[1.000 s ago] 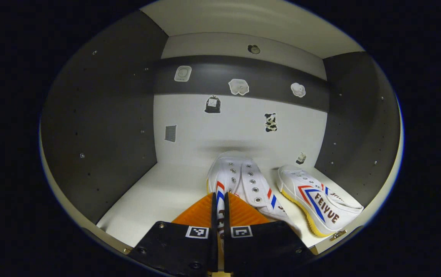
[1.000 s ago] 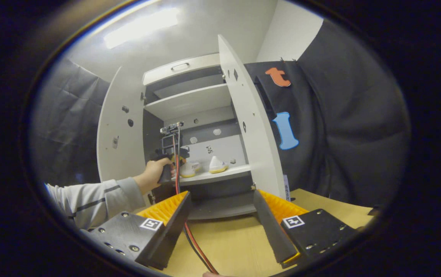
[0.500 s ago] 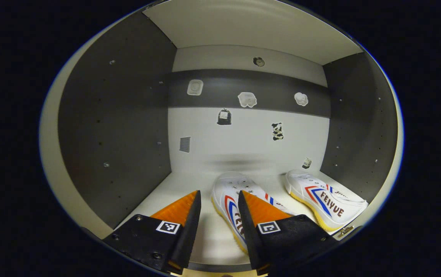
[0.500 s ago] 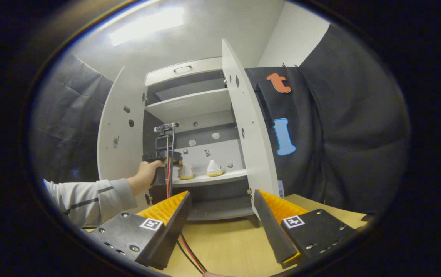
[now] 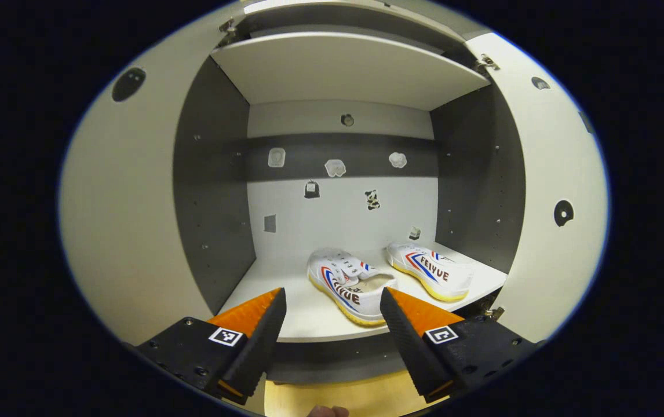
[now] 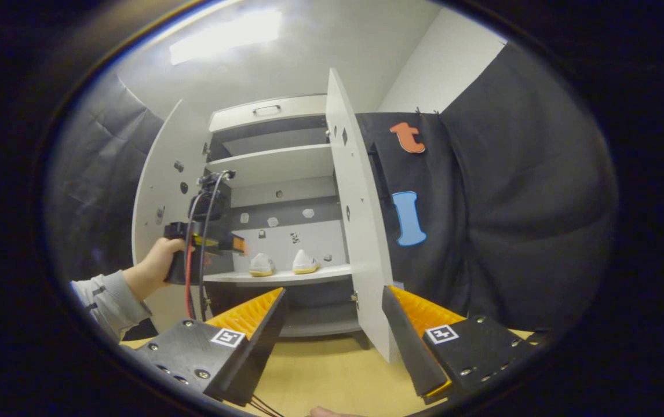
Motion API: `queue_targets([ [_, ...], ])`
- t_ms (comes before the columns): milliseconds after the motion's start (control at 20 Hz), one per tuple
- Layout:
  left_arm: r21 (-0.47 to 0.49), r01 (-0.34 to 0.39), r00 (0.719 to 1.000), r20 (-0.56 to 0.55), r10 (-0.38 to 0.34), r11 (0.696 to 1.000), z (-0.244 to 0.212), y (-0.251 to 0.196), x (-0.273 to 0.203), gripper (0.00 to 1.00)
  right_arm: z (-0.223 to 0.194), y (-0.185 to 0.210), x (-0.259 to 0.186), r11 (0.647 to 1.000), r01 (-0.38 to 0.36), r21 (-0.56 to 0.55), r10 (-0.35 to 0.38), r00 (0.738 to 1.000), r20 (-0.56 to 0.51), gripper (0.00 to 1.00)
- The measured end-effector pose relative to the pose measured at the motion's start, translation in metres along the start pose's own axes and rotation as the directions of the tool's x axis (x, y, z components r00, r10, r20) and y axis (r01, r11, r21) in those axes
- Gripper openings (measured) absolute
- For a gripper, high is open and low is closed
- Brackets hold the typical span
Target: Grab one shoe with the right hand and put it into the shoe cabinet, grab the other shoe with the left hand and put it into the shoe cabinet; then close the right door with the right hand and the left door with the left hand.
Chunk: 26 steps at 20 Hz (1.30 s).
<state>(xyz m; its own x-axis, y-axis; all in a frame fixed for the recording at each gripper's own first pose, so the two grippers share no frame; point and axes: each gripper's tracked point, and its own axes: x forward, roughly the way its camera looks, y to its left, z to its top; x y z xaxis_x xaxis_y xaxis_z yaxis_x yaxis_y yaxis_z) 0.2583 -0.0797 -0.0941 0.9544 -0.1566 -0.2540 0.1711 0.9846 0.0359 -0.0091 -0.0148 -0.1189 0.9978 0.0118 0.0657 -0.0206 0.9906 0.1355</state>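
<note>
From my left hand-held gripper (image 5: pixel 332 324) I look into the shoe cabinet (image 5: pixel 216 174); its fingers are spread wide at the bottom of the frame and hold nothing. Both white sneakers sit on the shelf (image 5: pixel 303 313) inside. The nearer sneaker (image 5: pixel 346 284) lies at lower centre, just above the gap between my fingers. The other sneaker (image 5: pixel 430 269) lies to its right, near the dark side wall, close beside the first but not touching it. The left door (image 5: pixel 117 220) and the right door (image 5: pixel 552 197) both stand open at the frame's edges.

From my right hand-held gripper (image 6: pixel 332 330), also spread and empty, I see the cabinet (image 6: pixel 274 162) at centre over a wooden tabletop (image 6: pixel 326 376). The two sneakers (image 6: pixel 283 263) sit side by side on the shelf. A hand (image 6: pixel 155 269) at middle left holds the left gripper in front of the cabinet's left side.
</note>
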Motion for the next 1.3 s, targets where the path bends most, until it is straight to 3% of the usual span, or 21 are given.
queue_targets([
  [350,-0.012,0.102,0.994,0.051,-0.101,0.995,-0.012,-0.025,-0.105,0.98,-0.008,-0.043,0.004,0.991,0.118,0.061,-0.115,0.992,-0.052,0.97],
  [500,-0.036,0.089,0.992,0.095,-0.085,0.995,-0.019,-0.013,-0.149,0.98,-0.001,-0.053,0.004,0.991,0.103,0.081,-0.099,0.994,-0.047,0.97],
  [550,-0.071,0.065,0.992,0.111,-0.057,0.995,-0.020,-0.005,-0.163,0.98,0.003,-0.060,0.005,0.992,0.103,0.070,-0.101,0.994,-0.036,0.97],
  [700,-0.107,0.076,0.989,0.136,-0.061,0.991,-0.027,0.006,-0.201,0.98,0.020,-0.092,0.011,0.991,0.133,-0.003,-0.133,0.991,-0.018,0.93],
  [750,-0.103,0.074,0.988,0.145,-0.059,0.992,-0.032,0.012,-0.210,0.96,0.029,-0.102,0.017,0.990,0.138,-0.022,-0.138,0.990,-0.015,0.97],
  [1050,-0.088,0.122,0.987,0.114,-0.112,0.989,-0.070,0.014,-0.262,0.96,0.081,-0.144,0.070,0.985,0.052,-0.162,-0.063,0.996,-0.060,0.94],
  [1150,-0.068,0.120,0.987,0.118,-0.111,0.991,-0.076,0.016,-0.273,0.96,0.098,-0.163,0.088,0.978,0.050,-0.201,-0.065,0.995,-0.070,0.98],
  [1200,-0.063,0.124,0.985,0.127,-0.115,0.990,-0.077,0.016,-0.278,0.96,0.103,-0.173,0.097,0.976,0.048,-0.214,-0.067,0.994,-0.085,0.94],
  [1250,-0.055,0.128,0.983,0.141,-0.119,0.990,-0.076,0.017,-0.283,0.96,0.107,-0.179,0.106,0.974,0.028,-0.224,-0.051,0.994,-0.101,0.98],
  [1300,-0.057,0.127,0.979,0.167,-0.116,0.990,-0.073,0.020,-0.289,0.96,0.111,-0.181,0.115,0.973,-0.002,-0.231,-0.025,0.993,-0.114,0.94],
])
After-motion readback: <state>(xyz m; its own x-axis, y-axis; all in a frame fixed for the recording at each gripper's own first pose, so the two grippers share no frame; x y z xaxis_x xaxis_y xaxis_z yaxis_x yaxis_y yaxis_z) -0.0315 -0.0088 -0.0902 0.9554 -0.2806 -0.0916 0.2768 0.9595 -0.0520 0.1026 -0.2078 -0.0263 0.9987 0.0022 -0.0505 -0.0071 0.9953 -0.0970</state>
